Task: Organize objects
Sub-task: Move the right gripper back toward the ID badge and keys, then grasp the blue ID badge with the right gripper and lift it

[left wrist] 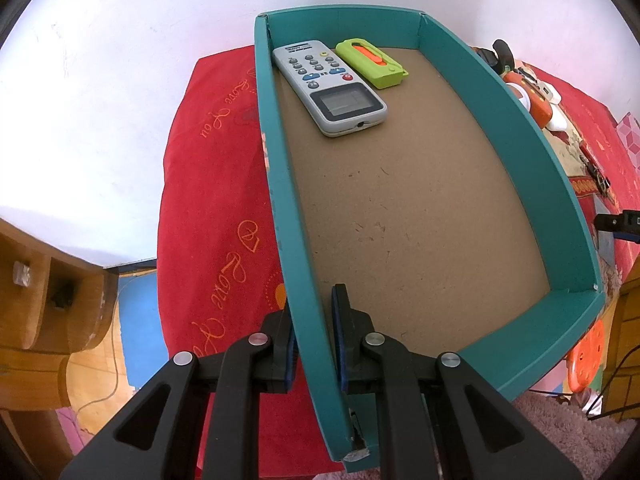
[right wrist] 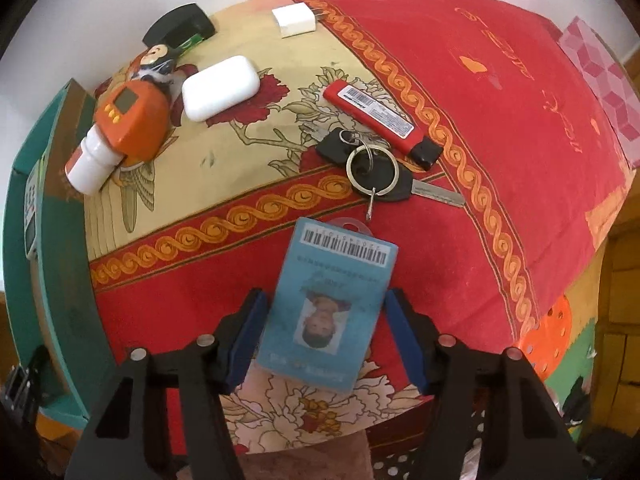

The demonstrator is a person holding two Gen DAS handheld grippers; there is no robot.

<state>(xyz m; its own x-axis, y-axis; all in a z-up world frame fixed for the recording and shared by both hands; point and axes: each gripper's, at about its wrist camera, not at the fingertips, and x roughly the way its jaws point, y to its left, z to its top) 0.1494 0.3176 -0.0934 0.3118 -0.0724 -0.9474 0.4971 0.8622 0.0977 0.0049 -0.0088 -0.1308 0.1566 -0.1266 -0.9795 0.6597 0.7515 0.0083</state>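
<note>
We clamp the left gripper (left wrist: 312,344) on the box (left wrist: 276,184) wall to steady it, while the right gripper (right wrist: 326,332) straddles the card (right wrist: 326,304), jaws half-open, pads not yet pressing.

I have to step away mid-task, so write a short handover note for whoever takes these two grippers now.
Left gripper: shut on the teal box wall.
Right gripper: open, straddling the ID card on the cloth, not gripping.
Done: remote and green cutter are boxed.
Left: card with keys, red lighter, white case, orange gadget, charger.
</note>
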